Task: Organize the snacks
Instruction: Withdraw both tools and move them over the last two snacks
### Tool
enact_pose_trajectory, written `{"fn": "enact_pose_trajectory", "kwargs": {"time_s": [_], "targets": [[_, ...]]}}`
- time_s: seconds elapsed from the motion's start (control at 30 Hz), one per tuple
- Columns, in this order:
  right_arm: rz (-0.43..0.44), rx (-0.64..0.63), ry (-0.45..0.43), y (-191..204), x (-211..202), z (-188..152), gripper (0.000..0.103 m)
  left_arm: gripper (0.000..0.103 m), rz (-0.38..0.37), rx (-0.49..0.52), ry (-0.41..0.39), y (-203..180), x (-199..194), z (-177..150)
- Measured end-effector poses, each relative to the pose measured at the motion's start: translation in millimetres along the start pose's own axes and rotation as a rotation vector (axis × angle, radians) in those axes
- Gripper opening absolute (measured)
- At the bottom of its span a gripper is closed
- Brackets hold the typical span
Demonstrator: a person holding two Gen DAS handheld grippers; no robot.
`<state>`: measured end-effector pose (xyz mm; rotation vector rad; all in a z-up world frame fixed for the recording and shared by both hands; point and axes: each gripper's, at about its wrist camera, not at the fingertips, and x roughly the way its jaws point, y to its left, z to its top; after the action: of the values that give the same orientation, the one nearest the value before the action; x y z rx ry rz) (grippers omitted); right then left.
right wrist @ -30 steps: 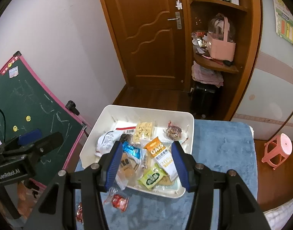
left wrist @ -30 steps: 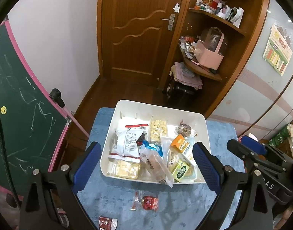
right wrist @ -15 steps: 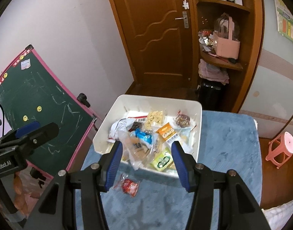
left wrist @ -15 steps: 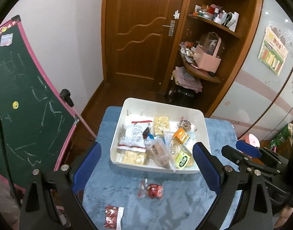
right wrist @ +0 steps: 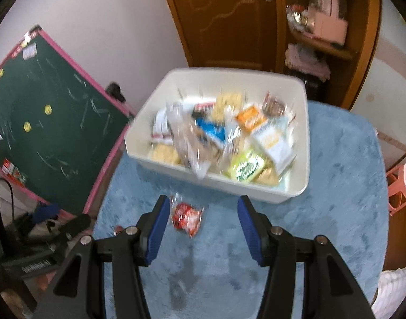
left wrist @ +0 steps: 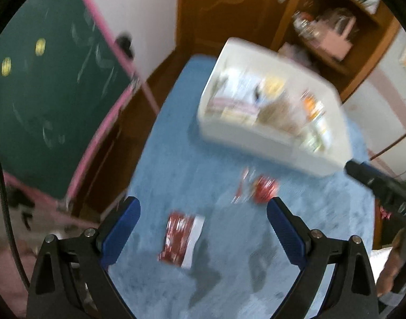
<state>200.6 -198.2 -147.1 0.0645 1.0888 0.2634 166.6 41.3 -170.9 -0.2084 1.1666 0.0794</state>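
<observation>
Left gripper [left wrist: 203,212] spread above the flat red packet [left wrist: 182,238]; right gripper [right wrist: 200,211] spread, empty, framing the red wrapped candy [right wrist: 187,218] on the blue cloth [right wrist: 335,186] beside the white bin [right wrist: 295,195]. Risk: blurred descent may pinch cloth, or crinkly wrappers slip.

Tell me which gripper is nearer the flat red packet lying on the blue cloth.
Left. The flat red packet lies between the open left gripper fingers. The right gripper, also open, frames the round red candy instead.
</observation>
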Motion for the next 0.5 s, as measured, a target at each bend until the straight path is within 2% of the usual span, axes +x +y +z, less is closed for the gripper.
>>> {"fn": "enact_pose_trajectory", "kwargs": {"time_s": [0.1, 0.27, 0.5], "targets": [[0.001, -0.004, 0.045, 3.3, 22.0, -7.8, 0.054, 0.096, 0.032, -0.043, 0.078, 16.6, 33.3, -22.7], [0.014, -0.005, 0.129, 9.5, 61.6, -16.2, 0.054, 0.096, 0.069, -0.079, 0.157, 30.0, 71.9, -41.5], [0.018, -0.032, 0.219, 19.2, 112.5, -24.4, 0.054, 0.096, 0.095, -0.121, 0.220, 42.2, 101.3, -59.6]]}}
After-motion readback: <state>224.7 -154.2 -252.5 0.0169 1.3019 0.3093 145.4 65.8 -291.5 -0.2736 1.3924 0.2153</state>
